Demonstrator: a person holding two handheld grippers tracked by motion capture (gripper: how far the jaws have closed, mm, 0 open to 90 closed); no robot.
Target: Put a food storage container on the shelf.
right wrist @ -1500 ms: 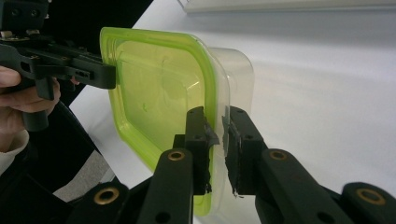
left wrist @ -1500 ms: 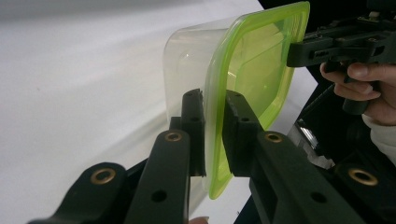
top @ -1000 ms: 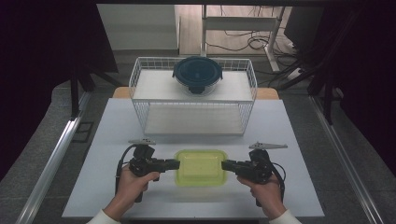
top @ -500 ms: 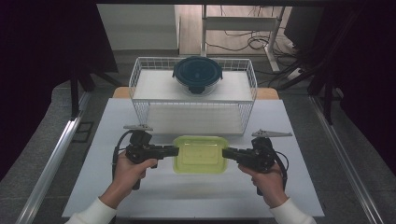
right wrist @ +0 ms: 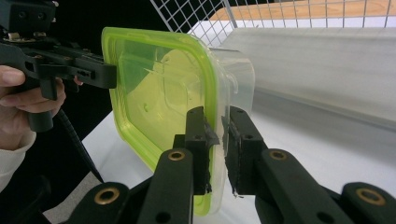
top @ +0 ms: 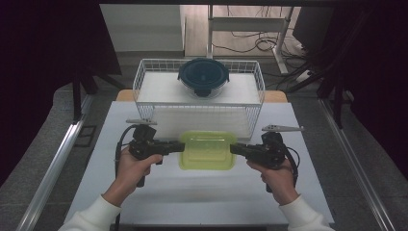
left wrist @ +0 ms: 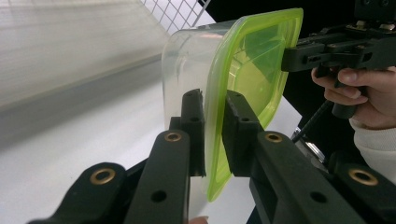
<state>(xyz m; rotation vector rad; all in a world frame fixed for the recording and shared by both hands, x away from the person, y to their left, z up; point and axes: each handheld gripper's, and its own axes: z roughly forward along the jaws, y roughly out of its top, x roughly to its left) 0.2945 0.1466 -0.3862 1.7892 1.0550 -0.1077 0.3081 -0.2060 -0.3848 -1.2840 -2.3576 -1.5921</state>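
A clear rectangular container with a lime-green lid (top: 207,150) hangs above the white table, held from both sides. My left gripper (top: 180,147) is shut on the lid's left rim; in the left gripper view its pads (left wrist: 212,126) pinch the green edge (left wrist: 254,70). On the opposite rim my right gripper (top: 234,149) is shut as well, its pads (right wrist: 217,140) clamping the lid (right wrist: 159,98) and the clear wall. Each gripper view shows the other gripper and hand at the far end of the container.
A white wire basket (top: 199,113) stands just behind the container. On its top sits a round glass bowl with a dark blue lid (top: 203,76). The white tabletop (top: 202,192) lies below. Dark curtains flank both sides; cables lie on the floor beyond.
Both grippers have lifted the green-lidded container off the table and carried it a little toward the wire basket. Their grips look unchanged.
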